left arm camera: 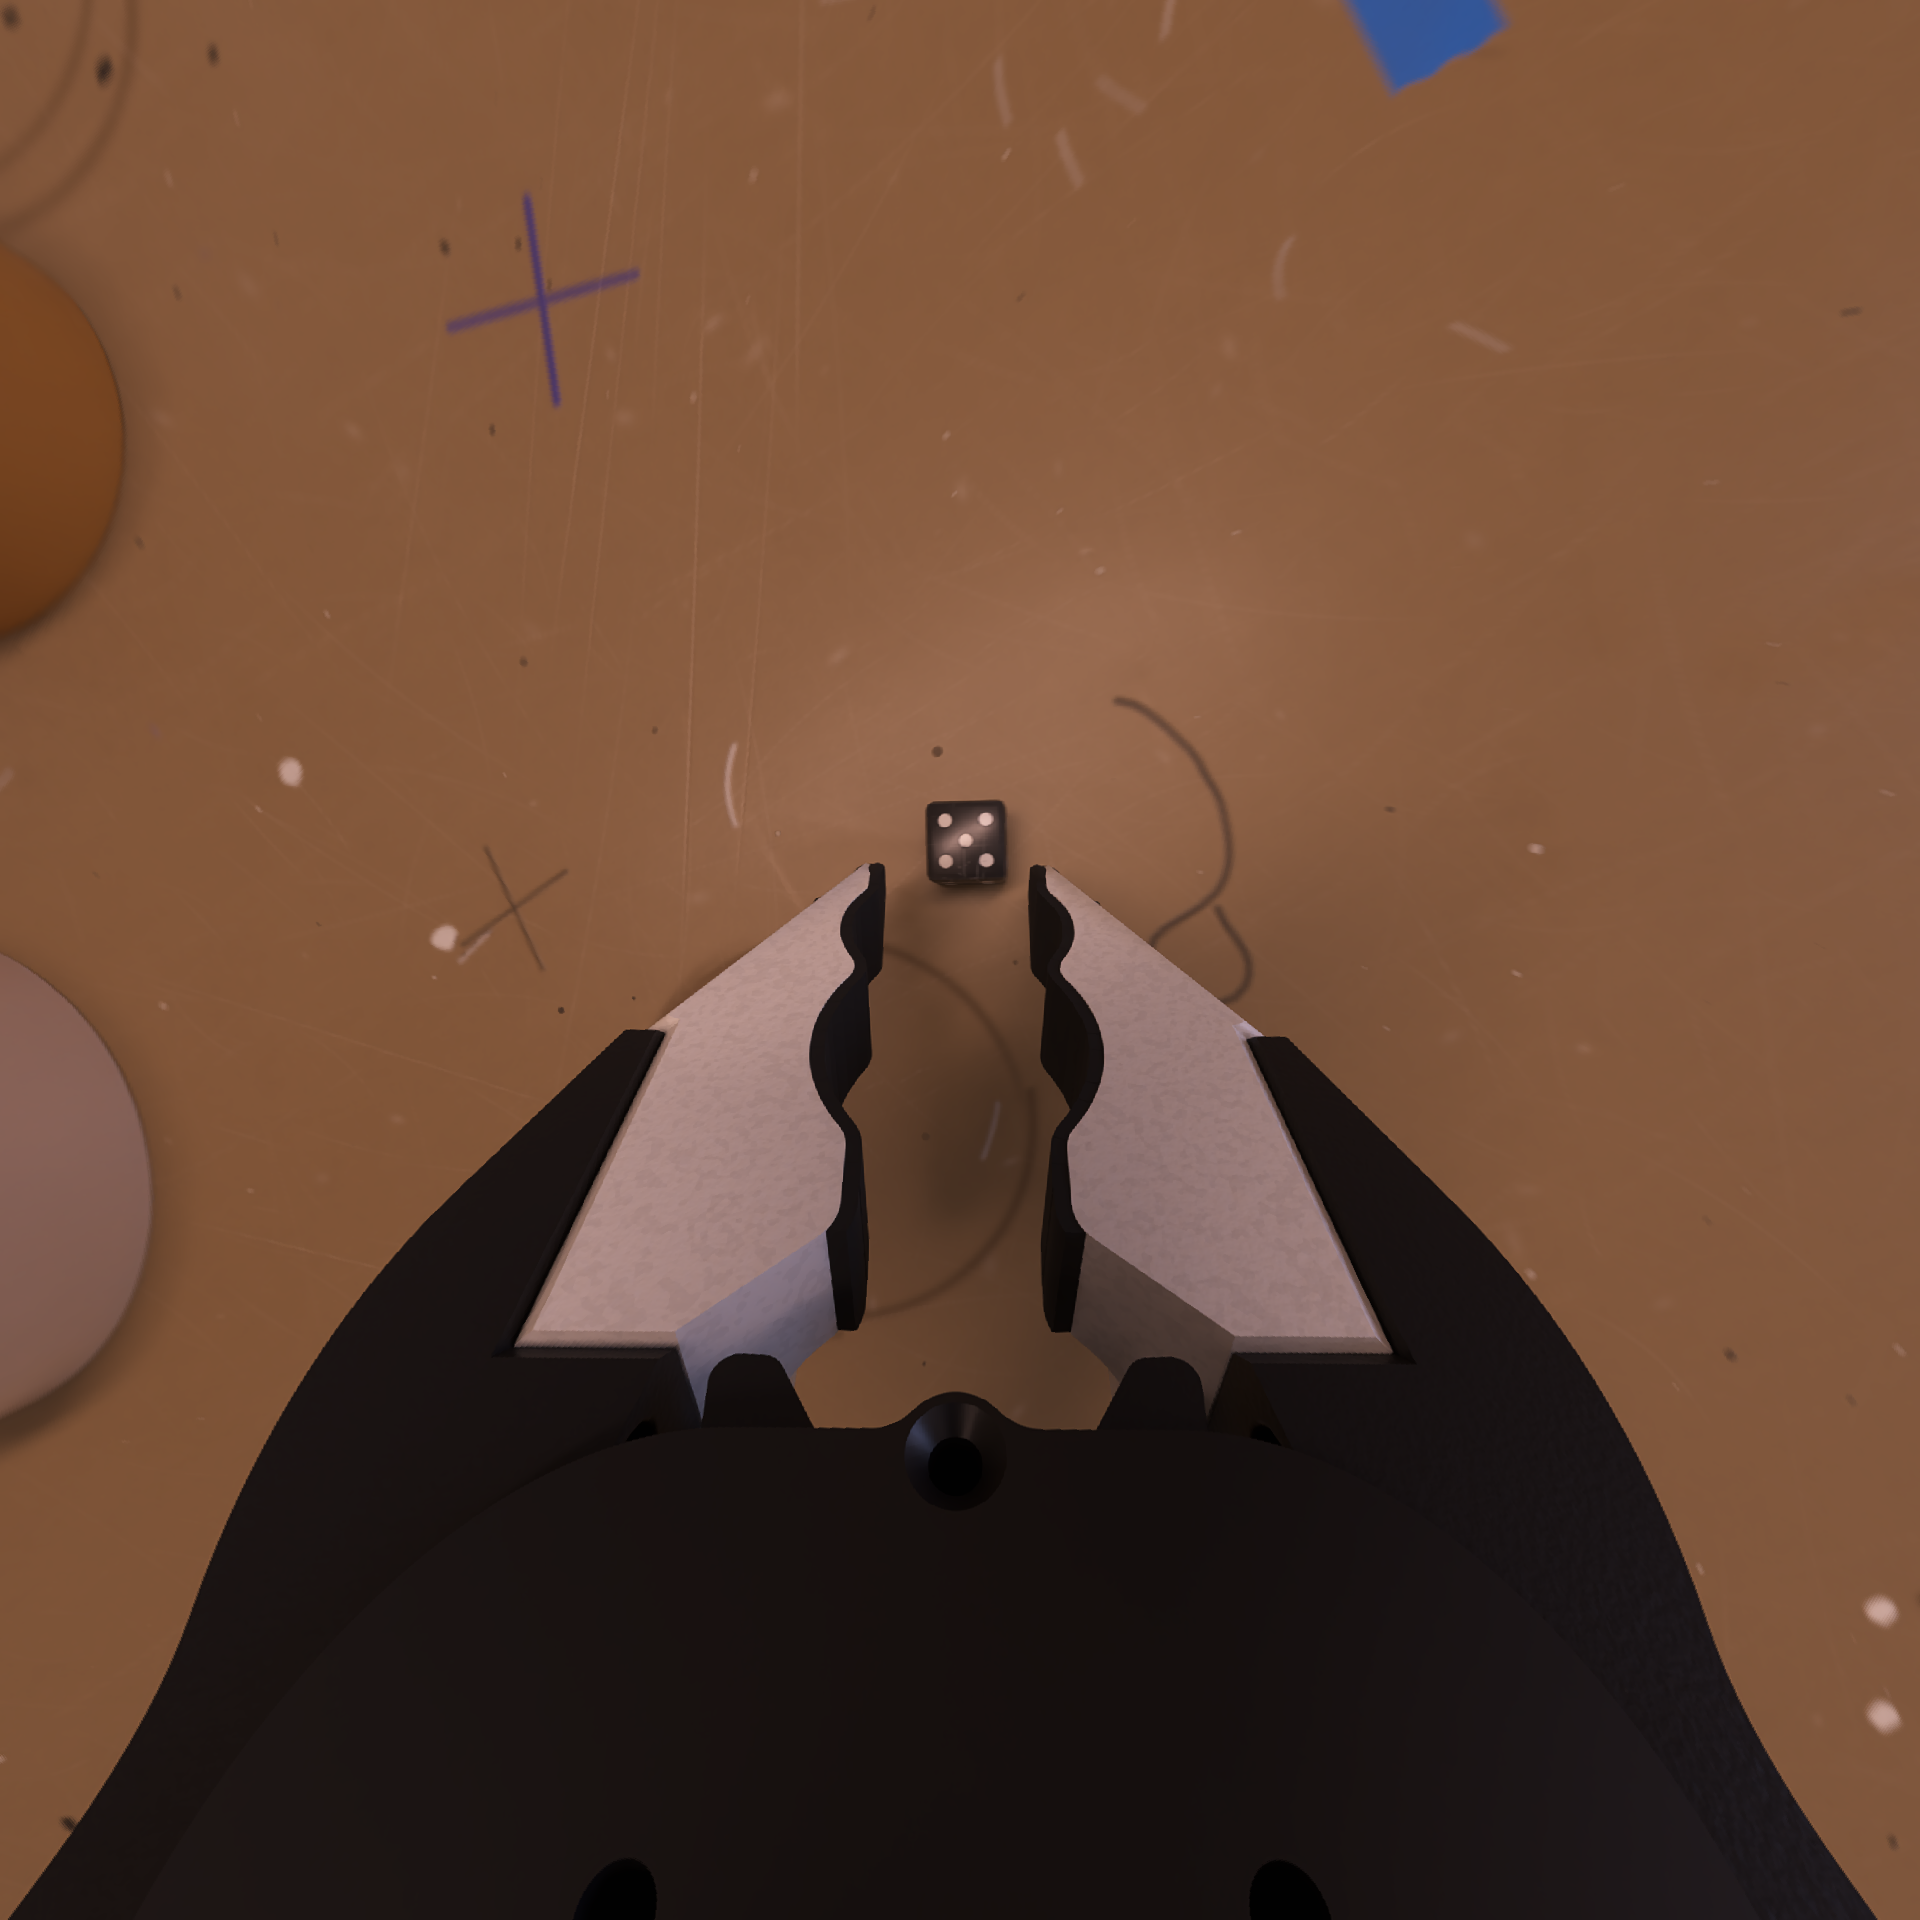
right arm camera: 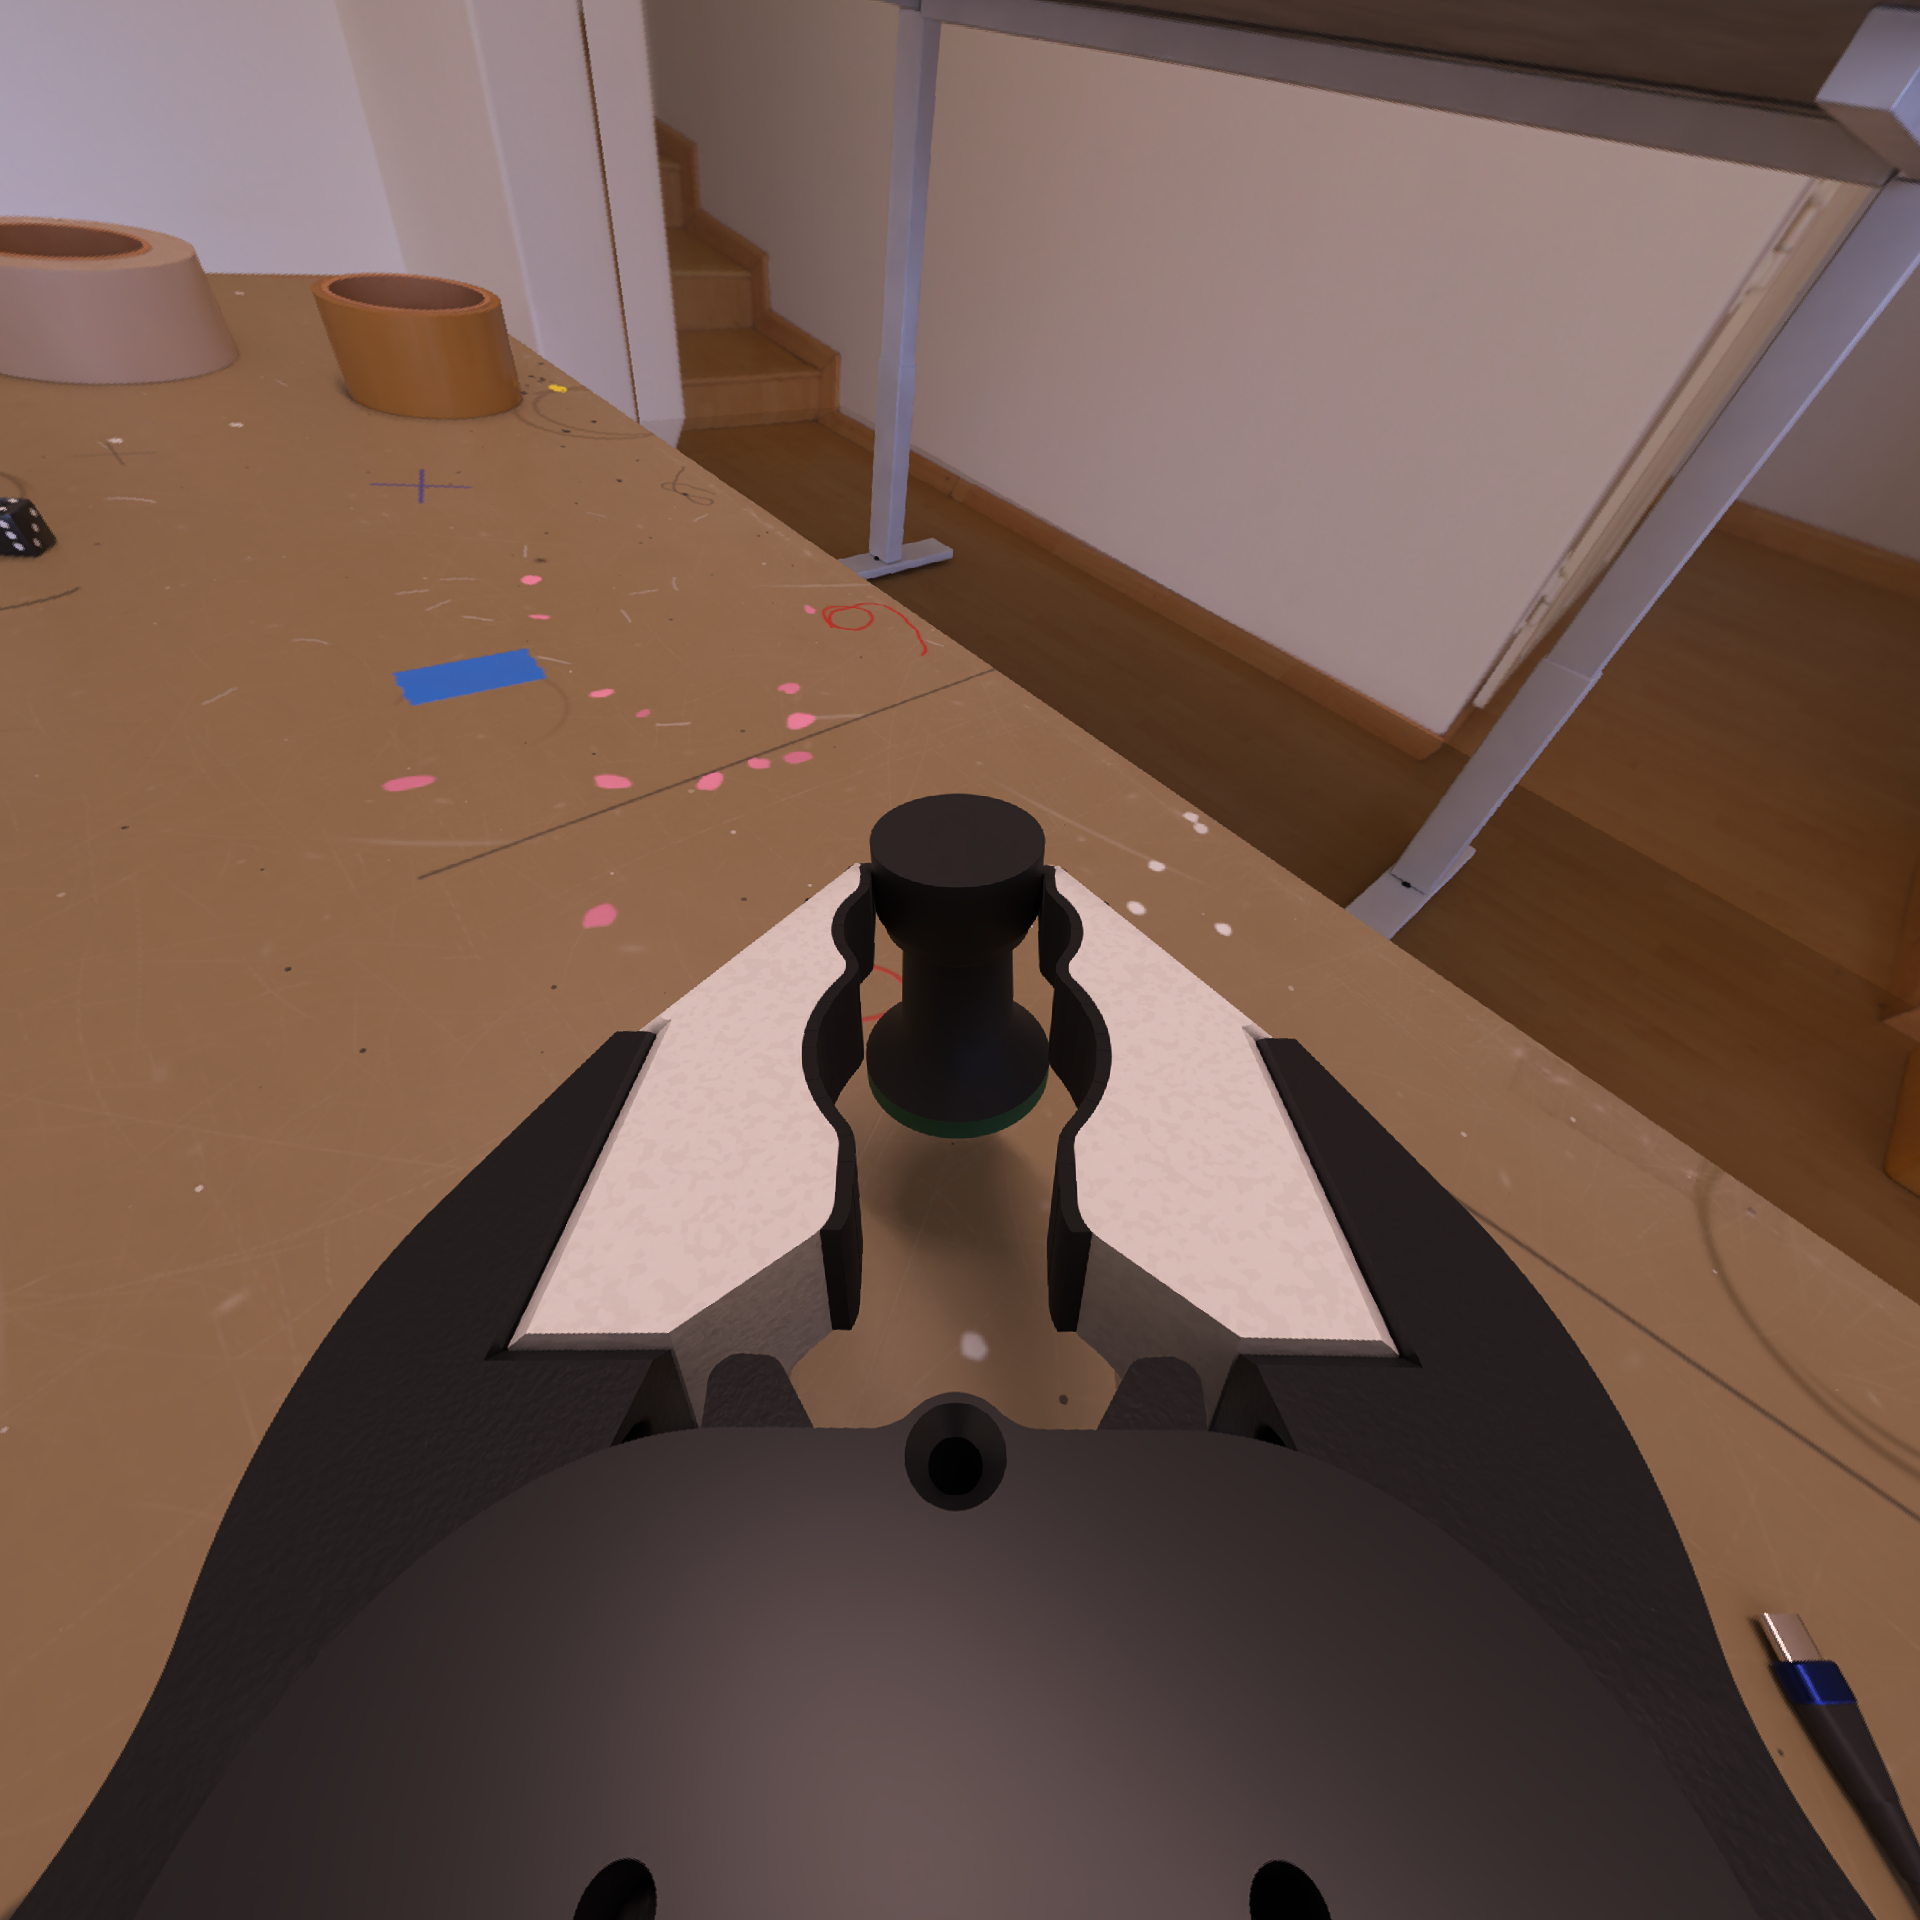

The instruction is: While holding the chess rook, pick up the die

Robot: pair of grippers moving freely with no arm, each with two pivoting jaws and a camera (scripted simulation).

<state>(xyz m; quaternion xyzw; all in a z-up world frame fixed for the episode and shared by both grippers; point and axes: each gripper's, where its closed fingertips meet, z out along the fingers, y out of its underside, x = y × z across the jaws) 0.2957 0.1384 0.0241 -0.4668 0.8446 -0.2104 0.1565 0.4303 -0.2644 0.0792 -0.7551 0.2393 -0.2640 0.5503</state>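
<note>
A small black die [left arm camera: 965,843] with white pips lies on the brown table, seen from straight above in the left wrist view. My left gripper [left arm camera: 957,875] is open and empty, above the die, its fingertips just short of it. The die also shows at the far left of the right wrist view [right arm camera: 23,528]. My right gripper [right arm camera: 956,883] is shut on a black chess rook [right arm camera: 956,961] with a green felt base, held above the table near its right edge.
An orange cylinder [right arm camera: 416,348] and a pale conical ring [right arm camera: 104,307] stand at the table's far end; both show at the left edge of the left wrist view, the orange cylinder [left arm camera: 47,442] above the pale ring [left arm camera: 62,1184]. Blue tape [right arm camera: 470,675] lies flat. A pen [right arm camera: 1839,1745] lies at lower right. The table edge [right arm camera: 1143,790] drops to the floor.
</note>
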